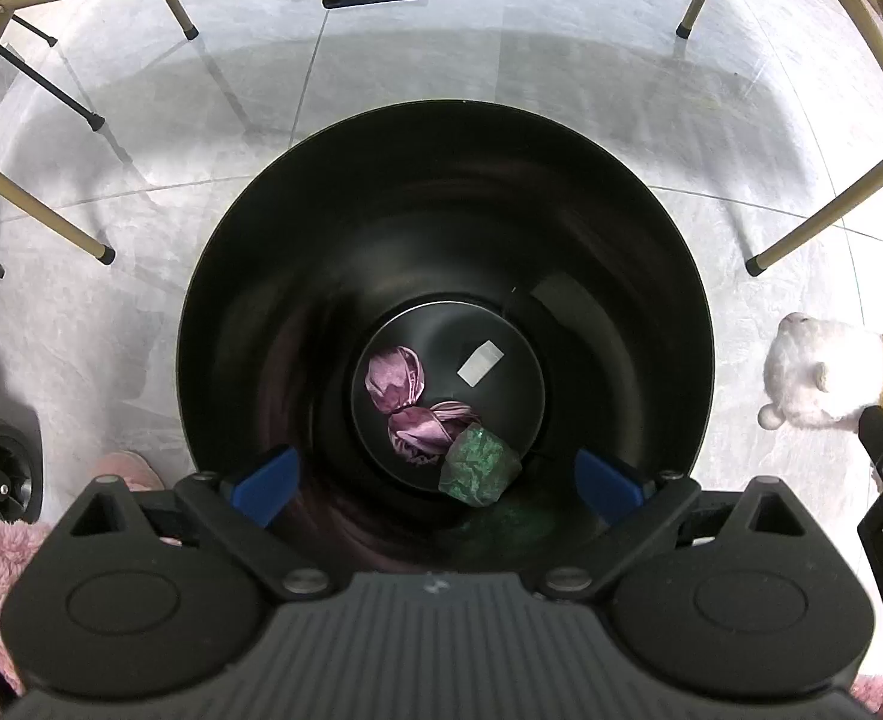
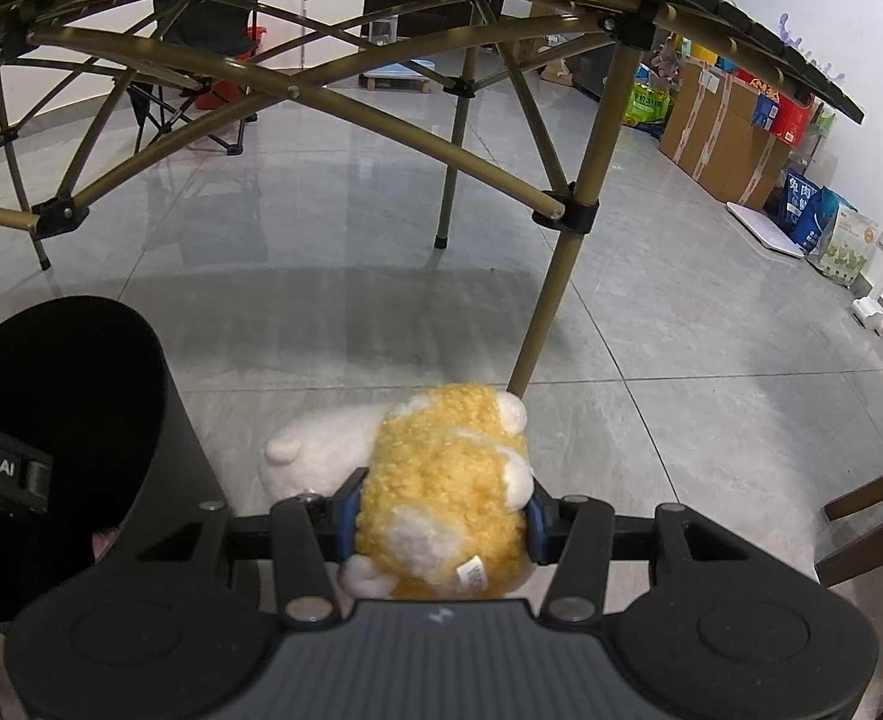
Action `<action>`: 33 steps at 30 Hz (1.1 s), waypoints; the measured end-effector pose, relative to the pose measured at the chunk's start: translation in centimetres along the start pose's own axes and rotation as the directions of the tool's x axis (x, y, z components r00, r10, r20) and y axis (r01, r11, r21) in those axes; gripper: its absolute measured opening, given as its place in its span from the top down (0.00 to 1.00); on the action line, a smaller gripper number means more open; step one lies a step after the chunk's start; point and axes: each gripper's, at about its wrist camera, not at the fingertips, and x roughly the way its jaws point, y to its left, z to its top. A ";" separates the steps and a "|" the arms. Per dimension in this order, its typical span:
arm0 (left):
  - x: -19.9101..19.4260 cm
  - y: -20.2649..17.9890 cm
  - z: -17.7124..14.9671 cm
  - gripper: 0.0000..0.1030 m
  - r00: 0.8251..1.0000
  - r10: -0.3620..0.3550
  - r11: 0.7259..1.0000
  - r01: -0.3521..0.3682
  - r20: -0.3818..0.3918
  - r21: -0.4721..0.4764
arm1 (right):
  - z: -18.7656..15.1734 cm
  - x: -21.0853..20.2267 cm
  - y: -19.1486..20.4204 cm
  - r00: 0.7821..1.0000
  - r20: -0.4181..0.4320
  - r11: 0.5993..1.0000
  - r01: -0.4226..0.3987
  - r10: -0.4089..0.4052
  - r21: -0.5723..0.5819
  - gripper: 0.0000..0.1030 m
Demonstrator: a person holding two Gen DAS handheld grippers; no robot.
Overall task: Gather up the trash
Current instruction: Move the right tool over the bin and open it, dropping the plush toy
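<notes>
Grey tile floor (image 2: 651,312) carries a black bin (image 1: 444,240) beside a folding table (image 2: 567,222).

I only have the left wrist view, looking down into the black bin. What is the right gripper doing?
Observer: The right gripper is shut on a yellow and white plush toy, beside the bin.
Operator: Is the toy over the bin?
Observer: No, it is over the floor tiles, near a table leg.
Operator: Anything on the toy?
Observer: A small sewn label at its near end.
</notes>
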 end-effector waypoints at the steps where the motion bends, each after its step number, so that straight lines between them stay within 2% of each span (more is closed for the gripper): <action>1: -0.1 0.1 0.0 0.03 1.000 0.000 1.000 0.000 0.002 0.001 | 0.0 0.0 0.0 1.000 0.001 1.000 0.000 0.000 0.000 0.53; 16: -0.8 1.5 -0.3 0.01 0.999 0.017 1.000 -0.017 0.032 -0.004 | -0.1 -1.0 0.1 1.000 0.011 1.000 -0.019 0.019 0.005 0.53; 33: -1.7 5.6 -0.8 0.01 0.996 0.054 0.998 -0.051 0.067 -0.049 | 0.6 -3.0 0.8 0.997 0.050 0.998 -0.062 0.061 0.012 0.53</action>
